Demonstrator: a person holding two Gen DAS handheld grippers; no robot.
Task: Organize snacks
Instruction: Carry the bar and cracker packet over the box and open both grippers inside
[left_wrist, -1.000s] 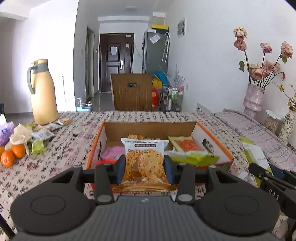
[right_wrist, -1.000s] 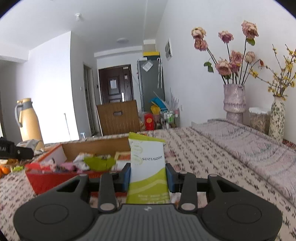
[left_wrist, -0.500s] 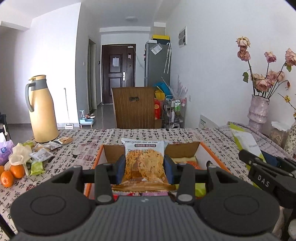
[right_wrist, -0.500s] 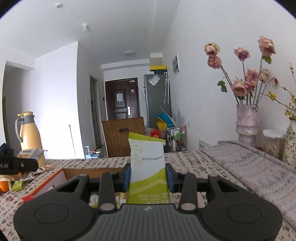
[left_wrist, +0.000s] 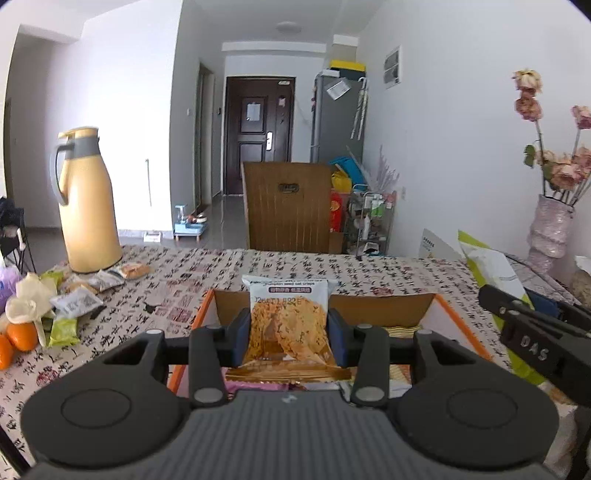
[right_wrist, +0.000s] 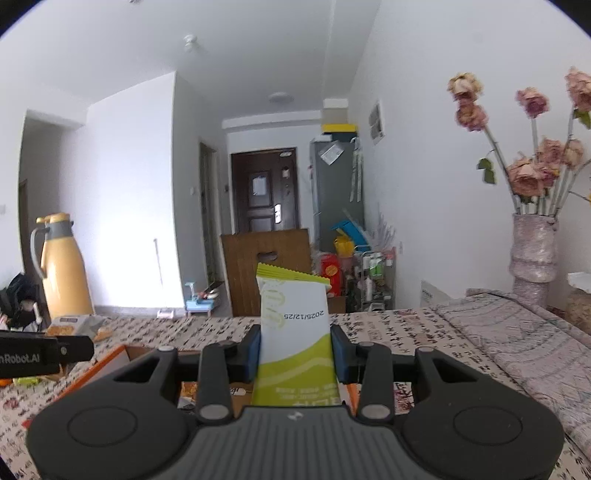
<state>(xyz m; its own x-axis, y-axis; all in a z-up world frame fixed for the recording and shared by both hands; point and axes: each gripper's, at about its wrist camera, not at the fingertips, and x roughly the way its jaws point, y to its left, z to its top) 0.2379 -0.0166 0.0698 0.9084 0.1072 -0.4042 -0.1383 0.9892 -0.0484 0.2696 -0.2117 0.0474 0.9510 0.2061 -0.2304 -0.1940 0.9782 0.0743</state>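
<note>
Left gripper (left_wrist: 289, 334) clamped on an orange cracker packet (left_wrist: 289, 325), held upright over the near part of the open cardboard box (left_wrist: 402, 314); right gripper (right_wrist: 295, 352) clamped on a green-and-white snack packet (right_wrist: 295, 332), upright, above the box's right side; more packets inside the box, only partly seen; loose snacks (left_wrist: 74, 302) and oranges (left_wrist: 20, 336) far left on the patterned tablecloth (left_wrist: 177, 273), near a yellow thermos (left_wrist: 86, 203); vase of flowers (right_wrist: 533, 243) at right.
</note>
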